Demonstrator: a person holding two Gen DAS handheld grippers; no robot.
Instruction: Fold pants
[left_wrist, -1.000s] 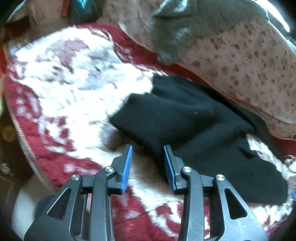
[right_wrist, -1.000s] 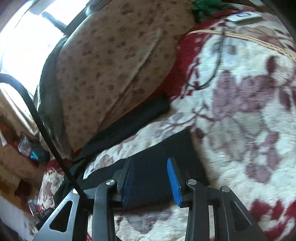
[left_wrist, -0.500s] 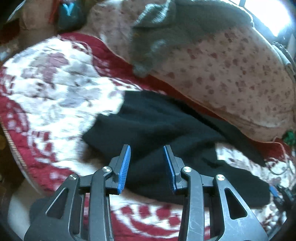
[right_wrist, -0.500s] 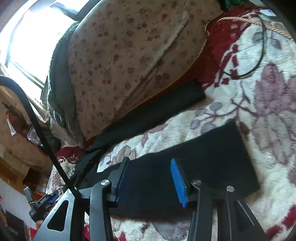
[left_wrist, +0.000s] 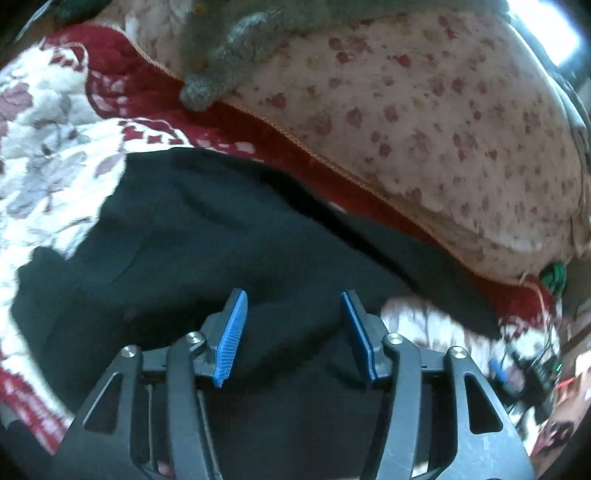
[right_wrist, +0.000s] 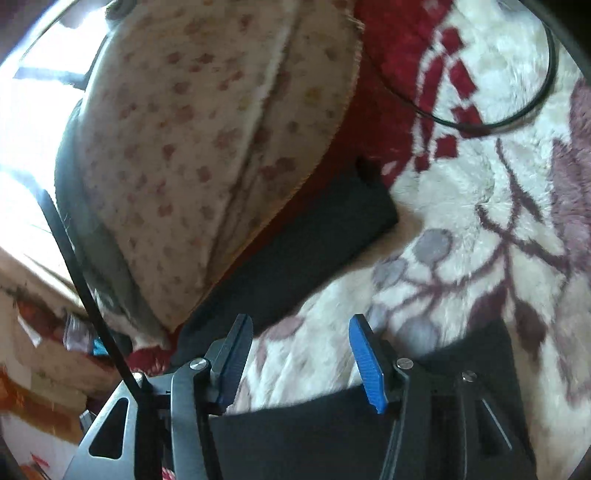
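Note:
Black pants (left_wrist: 207, 236) lie spread on a red and white floral blanket (left_wrist: 48, 155). My left gripper (left_wrist: 293, 314) is open and empty, low over the waist part of the pants, blue pads apart. In the right wrist view, one pant leg (right_wrist: 314, 236) runs along the base of a flowered cushion and the other leg (right_wrist: 303, 435) lies under the gripper. My right gripper (right_wrist: 301, 341) is open and empty, above the blanket strip (right_wrist: 461, 221) between the two legs.
A big cream cushion with red flowers (left_wrist: 424, 122) lies behind the pants, with a grey knit garment (left_wrist: 236, 48) on it. A black cable (right_wrist: 491, 122) loops on the blanket. Clutter sits at the right edge of the left wrist view (left_wrist: 532, 369).
Both grippers have moved forward over the pants toward the cushion. The left now sits over the black fabric; the right has passed the near leg's edge. Both stayed open.

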